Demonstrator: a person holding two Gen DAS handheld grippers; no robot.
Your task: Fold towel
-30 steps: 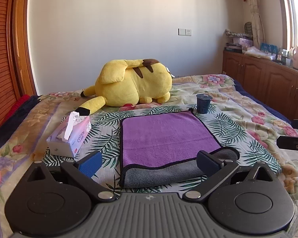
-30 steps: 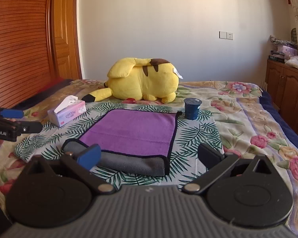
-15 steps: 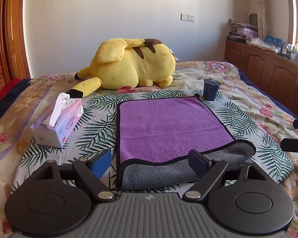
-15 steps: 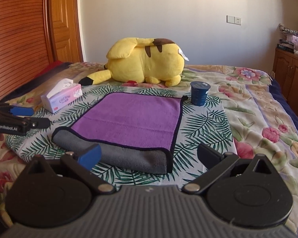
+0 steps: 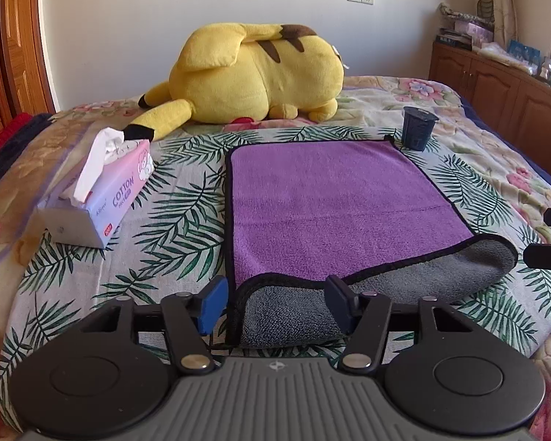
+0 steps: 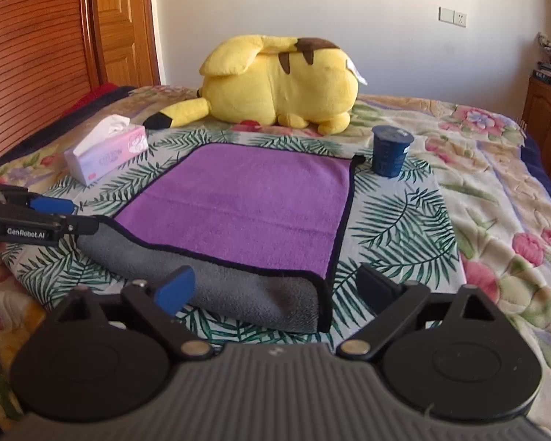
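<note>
A purple towel with a black hem and grey underside lies flat on the bed; it also shows in the right wrist view. Its near edge is rolled back, showing a grey fold. My left gripper is open, its fingers on either side of the fold's near left corner. My right gripper is open, astride the fold's near right corner. The right gripper's fingers show at the right edge of the left wrist view; the left gripper shows at the left of the right wrist view.
A yellow plush toy lies behind the towel. A pink tissue box sits to its left, a dark blue cup at its far right corner. Wooden cabinets line the right wall.
Both grippers have moved forward and lower toward the towel's rolled near edge, so the towel looks larger. Both stay open. The towel has not moved.
</note>
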